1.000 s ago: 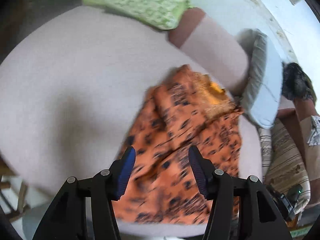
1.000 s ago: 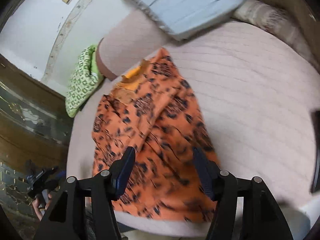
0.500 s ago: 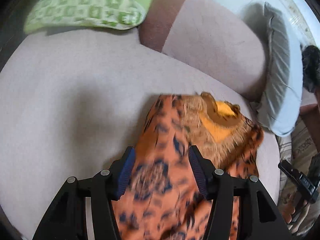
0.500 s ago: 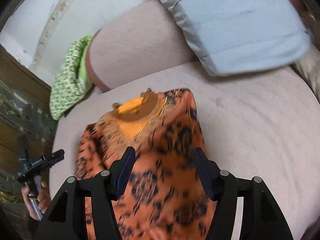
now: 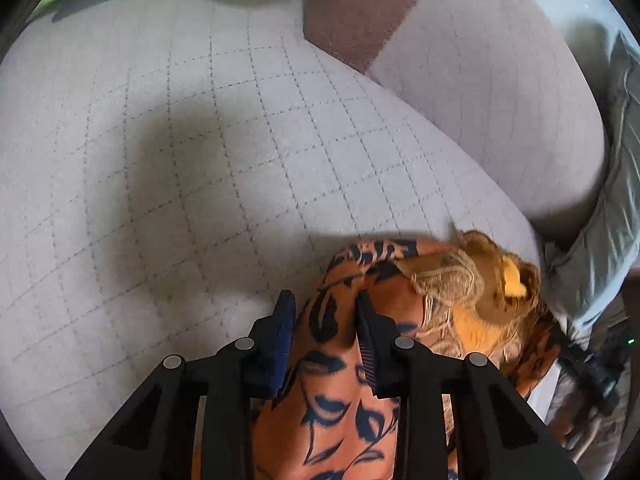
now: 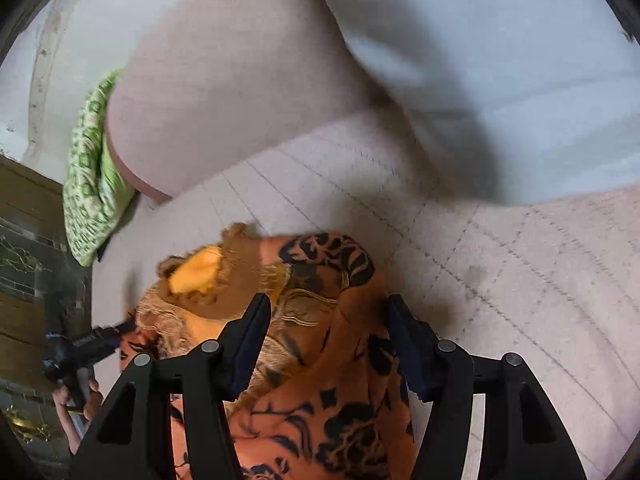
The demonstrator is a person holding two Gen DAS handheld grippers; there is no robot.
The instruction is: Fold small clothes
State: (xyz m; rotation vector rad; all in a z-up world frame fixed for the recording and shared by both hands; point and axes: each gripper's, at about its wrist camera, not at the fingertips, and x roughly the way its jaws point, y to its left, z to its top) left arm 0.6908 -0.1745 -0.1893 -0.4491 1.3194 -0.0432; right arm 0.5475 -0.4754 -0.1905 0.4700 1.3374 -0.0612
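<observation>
An orange garment with a dark blue print (image 5: 344, 400) lies on a quilted grey cushion (image 5: 180, 168). Its tan embroidered neckline with a yellow lining (image 5: 472, 280) points away from me. My left gripper (image 5: 325, 336) has narrowed its jaws around a raised fold of the garment's left shoulder edge. In the right wrist view the same garment (image 6: 332, 392) fills the bottom centre. My right gripper (image 6: 328, 340) is open, with the cloth of the right shoulder between its fingers. The left gripper shows at the garment's far side in the right wrist view (image 6: 84, 348).
A green patterned pillow (image 6: 92, 184) lies at the far left, a pale blue pillow (image 6: 500, 60) at the far right, and a pinkish bolster (image 5: 500, 92) stands behind the garment. A dark wooden cabinet (image 6: 24, 260) stands left of the cushion.
Both grippers have moved forward along the garment to its neckline end and come down close to it. The left jaws have narrowed onto a fold of cloth; the right jaws stay wide.
</observation>
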